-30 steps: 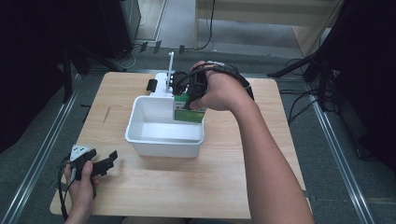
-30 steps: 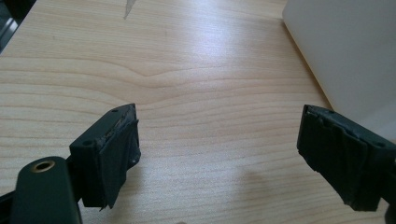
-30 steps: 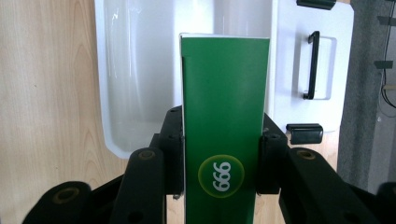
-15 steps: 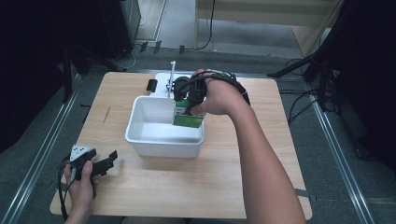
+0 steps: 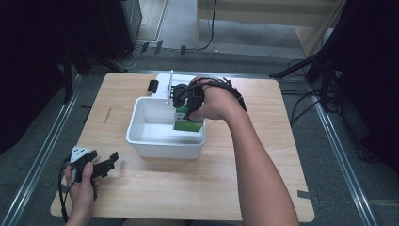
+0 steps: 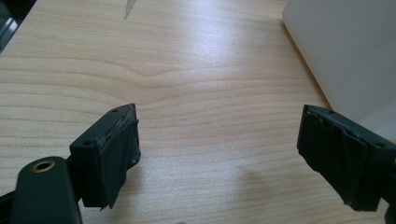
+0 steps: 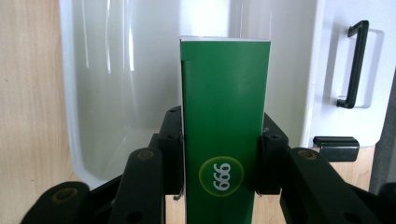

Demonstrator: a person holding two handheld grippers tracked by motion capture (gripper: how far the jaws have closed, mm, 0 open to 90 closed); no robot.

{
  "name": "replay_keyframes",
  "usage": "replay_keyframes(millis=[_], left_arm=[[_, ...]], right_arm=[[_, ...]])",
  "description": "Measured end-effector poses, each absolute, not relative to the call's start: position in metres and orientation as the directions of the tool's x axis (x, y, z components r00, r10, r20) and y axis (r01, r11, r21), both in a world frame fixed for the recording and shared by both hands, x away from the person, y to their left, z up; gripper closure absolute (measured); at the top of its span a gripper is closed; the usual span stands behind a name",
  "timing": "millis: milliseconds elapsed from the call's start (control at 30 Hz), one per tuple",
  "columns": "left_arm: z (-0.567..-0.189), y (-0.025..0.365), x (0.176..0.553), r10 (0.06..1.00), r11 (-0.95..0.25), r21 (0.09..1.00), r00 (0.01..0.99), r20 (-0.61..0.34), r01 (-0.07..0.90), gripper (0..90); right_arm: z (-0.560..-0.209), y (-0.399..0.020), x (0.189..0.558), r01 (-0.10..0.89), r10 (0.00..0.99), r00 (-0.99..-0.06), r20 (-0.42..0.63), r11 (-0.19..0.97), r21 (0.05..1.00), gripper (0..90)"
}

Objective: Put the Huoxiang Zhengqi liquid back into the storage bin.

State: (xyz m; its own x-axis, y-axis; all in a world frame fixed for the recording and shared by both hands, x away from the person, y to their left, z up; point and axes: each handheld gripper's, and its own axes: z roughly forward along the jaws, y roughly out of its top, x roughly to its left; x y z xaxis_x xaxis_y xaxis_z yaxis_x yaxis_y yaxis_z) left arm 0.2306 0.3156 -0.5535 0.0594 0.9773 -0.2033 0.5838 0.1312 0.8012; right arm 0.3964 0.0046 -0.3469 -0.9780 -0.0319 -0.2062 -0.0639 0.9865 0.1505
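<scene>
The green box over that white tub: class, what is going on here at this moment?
A person works at a wooden table with a gripper in each hand. The right gripper is shut on a green box, its fingers pressing on both sides, and holds it upright inside the open white tub, near the tub's far right corner. The tub's white lid, with a black handle, lies just behind it. The left gripper rests open and empty near the table's front left corner.

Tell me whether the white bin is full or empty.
Empty: the white bin shows a bare floor; the green box is held over it.
</scene>
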Motion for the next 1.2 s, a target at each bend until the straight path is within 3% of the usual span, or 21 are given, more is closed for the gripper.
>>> replay_keyframes(millis=[667,1000,1200], left_arm=[[-0.553,0.317,0.230,0.977,0.133,0.799,0.060,-0.206,0.586,13.8],[-0.554,0.317,0.231,0.976,0.137,0.800,0.057,-0.209,0.583,13.7],[-0.554,0.316,0.231,0.977,0.138,0.800,0.054,-0.208,0.585,13.7]], right_arm=[[-0.390,0.016,0.405,-0.056,-0.036,-0.985,-0.166,0.991,0.118,62.5],[-0.387,0.017,0.406,-0.033,-0.004,-0.984,-0.178,0.986,0.161,60.2],[-0.383,0.013,0.405,-0.016,0.018,-0.982,-0.191,0.984,0.176,54.5]])
